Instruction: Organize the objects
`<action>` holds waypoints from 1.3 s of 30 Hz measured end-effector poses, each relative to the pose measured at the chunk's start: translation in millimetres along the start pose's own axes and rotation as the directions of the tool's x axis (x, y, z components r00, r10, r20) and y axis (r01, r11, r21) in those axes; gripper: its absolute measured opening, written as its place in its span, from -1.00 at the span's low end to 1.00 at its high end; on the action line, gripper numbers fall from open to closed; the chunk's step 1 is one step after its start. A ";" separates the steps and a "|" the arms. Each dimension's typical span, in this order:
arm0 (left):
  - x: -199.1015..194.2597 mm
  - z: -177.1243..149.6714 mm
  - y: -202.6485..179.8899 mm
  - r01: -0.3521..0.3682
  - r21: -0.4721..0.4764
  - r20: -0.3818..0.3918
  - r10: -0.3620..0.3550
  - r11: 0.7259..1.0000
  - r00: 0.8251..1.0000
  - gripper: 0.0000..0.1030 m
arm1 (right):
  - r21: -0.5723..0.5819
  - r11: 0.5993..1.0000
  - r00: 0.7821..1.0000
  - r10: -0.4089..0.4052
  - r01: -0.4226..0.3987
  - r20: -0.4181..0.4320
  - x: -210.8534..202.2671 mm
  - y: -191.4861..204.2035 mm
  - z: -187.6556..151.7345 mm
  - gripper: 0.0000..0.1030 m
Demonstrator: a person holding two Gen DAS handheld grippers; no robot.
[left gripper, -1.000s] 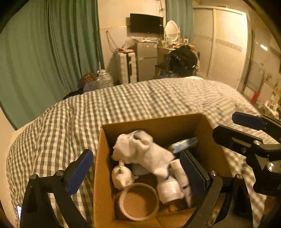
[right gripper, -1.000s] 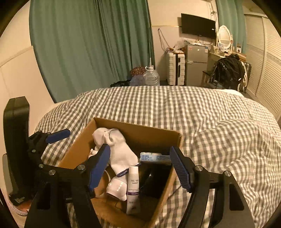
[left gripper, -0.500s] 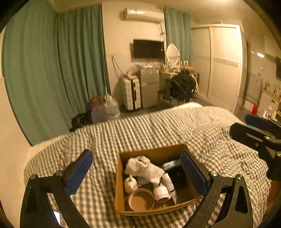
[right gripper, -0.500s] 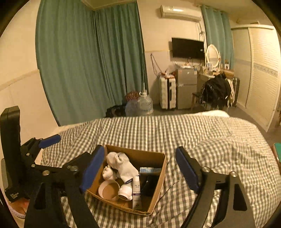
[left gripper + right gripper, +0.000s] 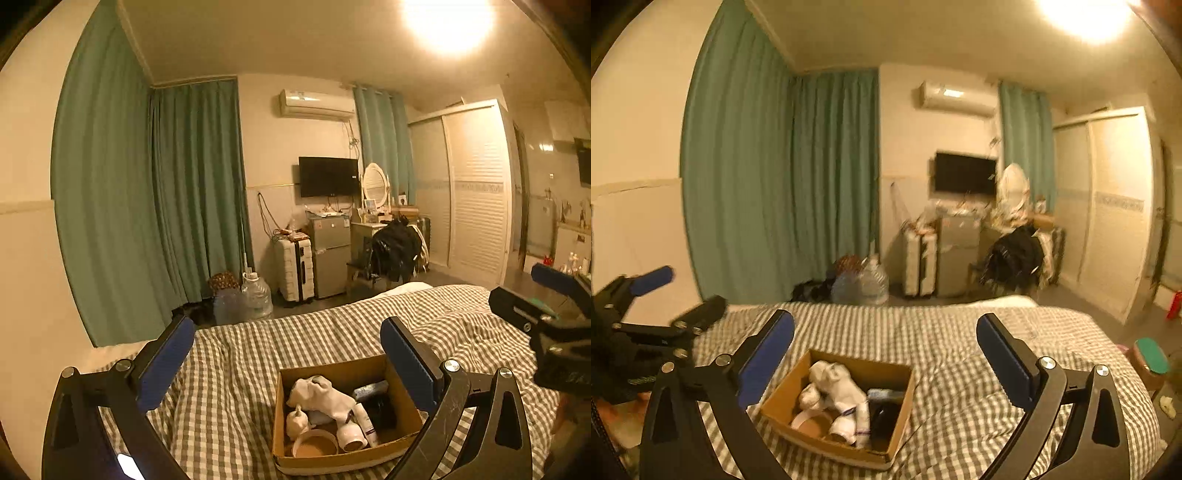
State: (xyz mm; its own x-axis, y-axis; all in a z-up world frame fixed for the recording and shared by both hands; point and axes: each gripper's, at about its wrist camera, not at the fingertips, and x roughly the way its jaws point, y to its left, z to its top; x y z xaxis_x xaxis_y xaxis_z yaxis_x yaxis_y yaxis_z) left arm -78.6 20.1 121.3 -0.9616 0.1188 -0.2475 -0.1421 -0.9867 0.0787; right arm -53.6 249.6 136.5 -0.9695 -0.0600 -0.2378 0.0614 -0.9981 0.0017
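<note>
Left wrist: tongs spread above box.

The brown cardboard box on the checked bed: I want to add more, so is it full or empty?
Partly full. The brown cardboard box holds a white sock, a tape roll and tubes, below its rim.

The box corner is hidden behind a finger; items under the sock are covered.
</note>
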 end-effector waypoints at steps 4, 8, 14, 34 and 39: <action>8.7 -28.8 2.7 -0.028 -0.018 -0.011 0.028 0.999 1.000 1.00 | 0.004 0.999 0.998 -0.050 0.050 0.043 7.4 0.2 -31.6 0.96; 16.1 -65.5 3.5 -0.075 -0.009 -0.026 0.075 0.997 0.997 1.00 | 0.007 0.999 0.999 -0.035 0.035 0.034 18.6 -1.7 -67.0 0.96; 30.5 -116.9 2.4 -0.090 -0.021 -0.077 0.088 0.996 0.993 1.00 | 0.017 0.999 0.998 -0.049 0.048 0.037 31.3 2.0 -113.9 0.96; 36.0 -140.8 8.8 -0.074 -0.033 -0.159 0.068 0.997 0.985 1.00 | 0.006 0.997 0.994 -0.079 0.080 -0.069 53.3 5.0 -147.3 0.96; 36.7 -140.7 10.7 -0.074 -0.043 -0.168 0.066 0.996 0.983 1.00 | 0.004 0.997 0.994 -0.081 0.082 -0.073 53.2 5.4 -146.9 0.96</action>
State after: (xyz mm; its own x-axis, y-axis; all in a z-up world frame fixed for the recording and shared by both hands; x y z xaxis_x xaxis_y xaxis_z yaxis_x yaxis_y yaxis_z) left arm -82.4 -1.7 -22.9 -0.9156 0.0328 -0.4008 -0.0601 -0.9966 0.0557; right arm -70.0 242.9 -18.8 -0.9514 0.0226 -0.3070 -0.0192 -0.9997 -0.0140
